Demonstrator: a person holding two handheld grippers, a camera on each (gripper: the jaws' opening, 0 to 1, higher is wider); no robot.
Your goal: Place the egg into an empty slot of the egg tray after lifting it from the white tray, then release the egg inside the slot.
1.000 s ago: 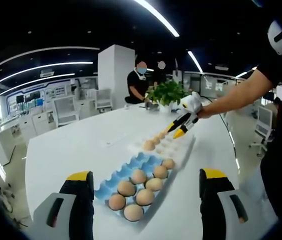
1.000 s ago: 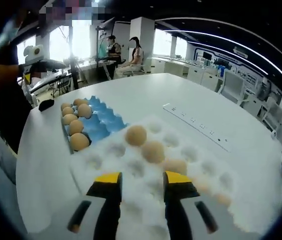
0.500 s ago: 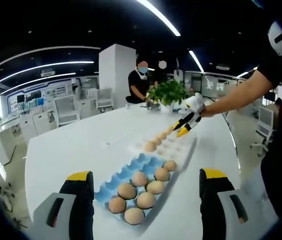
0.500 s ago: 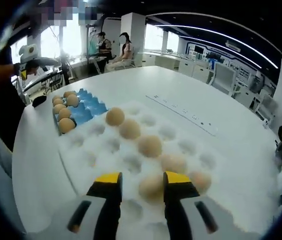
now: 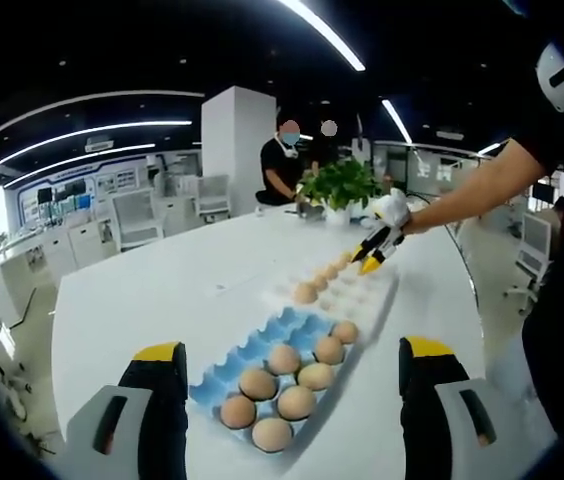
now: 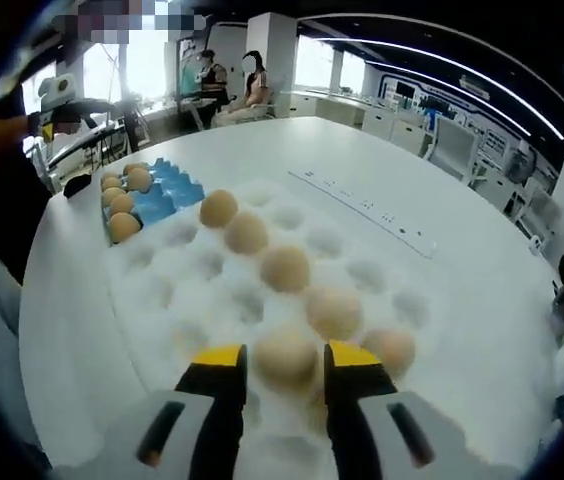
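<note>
Up at twelve o'clock from my left tool, a potted plant (image 5: 336, 187) stands on the round white table (image 5: 152, 290), two people (image 5: 284, 165) behind it. A white power strip (image 6: 367, 211) lies on the table toward my right tool's one o'clock.

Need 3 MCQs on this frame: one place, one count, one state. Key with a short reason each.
1. Where does the egg nearest the right gripper sit?
A. between its fingers, on the white tray
B. in the blue egg tray
C. on the bare table

2. How many eggs does the blue egg tray hold in the left gripper view?
A. three
B. seven
C. twelve

3. What is the state of the left gripper?
A. shut on an egg
B. open, holding nothing
C. shut on the tray's edge

Key: 1 A, yellow-tipped fingers flank the egg in a white slot. 2 B, seven eggs can be counted there. 3 B, its fingers stand wide apart above the table with nothing between.
</note>
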